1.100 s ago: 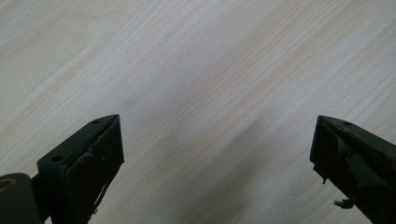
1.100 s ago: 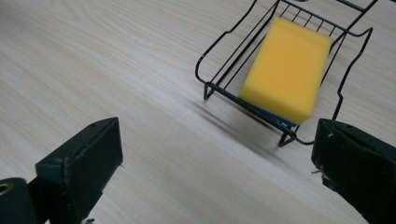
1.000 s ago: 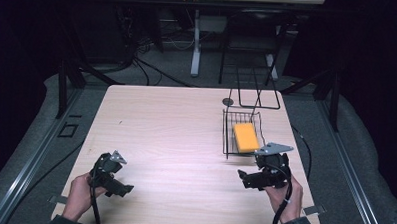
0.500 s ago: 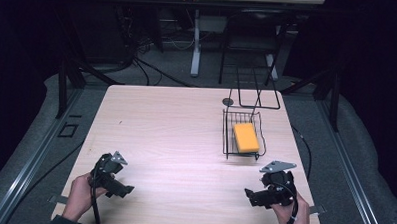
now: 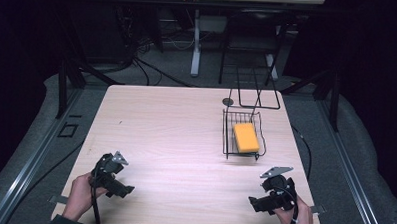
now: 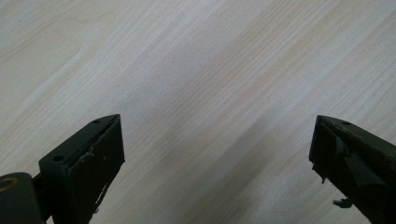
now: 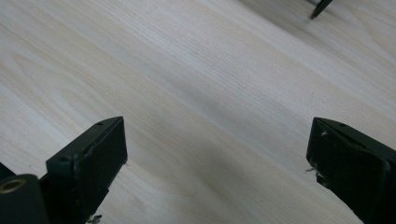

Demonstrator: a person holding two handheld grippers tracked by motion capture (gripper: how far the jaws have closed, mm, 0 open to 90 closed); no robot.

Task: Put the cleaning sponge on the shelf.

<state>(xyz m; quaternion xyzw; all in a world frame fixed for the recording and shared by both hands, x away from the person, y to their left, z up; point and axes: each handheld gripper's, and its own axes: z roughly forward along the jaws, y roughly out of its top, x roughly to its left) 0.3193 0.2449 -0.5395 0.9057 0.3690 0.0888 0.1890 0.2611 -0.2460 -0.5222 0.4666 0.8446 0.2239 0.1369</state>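
Pale wood counter [image 5: 175, 141] stretches out under the high view, and both hands are parked down at its near edge. On the near-left corner, the person's left hand [image 5: 78, 198] grips the left claw [image 5: 121, 189], cable trailing back toward the body. Over on the near-right corner, the right hand [image 5: 295, 220] holds the right claw [image 5: 256, 203], grey three-cornered plate on top catching the light.

Looking along the left claw [image 6: 217, 158] in its own view: the two black jaws stand wide apart, nothing between them, bare wood grain of the counter [image 6: 201, 70] underneath. Same story in the right gripper view: the right claw [image 7: 217, 163] has its jaws spread wide and empty over the counter [image 7: 187, 84], with a dark thin tip poking in at the top right corner, too little of it to say what it is.

Now up the right side of the counter: a black wire basket [image 5: 227, 138] sits well apart from both claws, and inside it lies an orange block [image 5: 246, 137], flat on the basket floor. Just behind the basket stands a black wire frame [image 5: 257, 96], and beside that, a small dark round disc [image 5: 228, 101] rests on the wood. Beyond the far edge, dark floor, cables and the white legs of another table [image 5: 195, 47].
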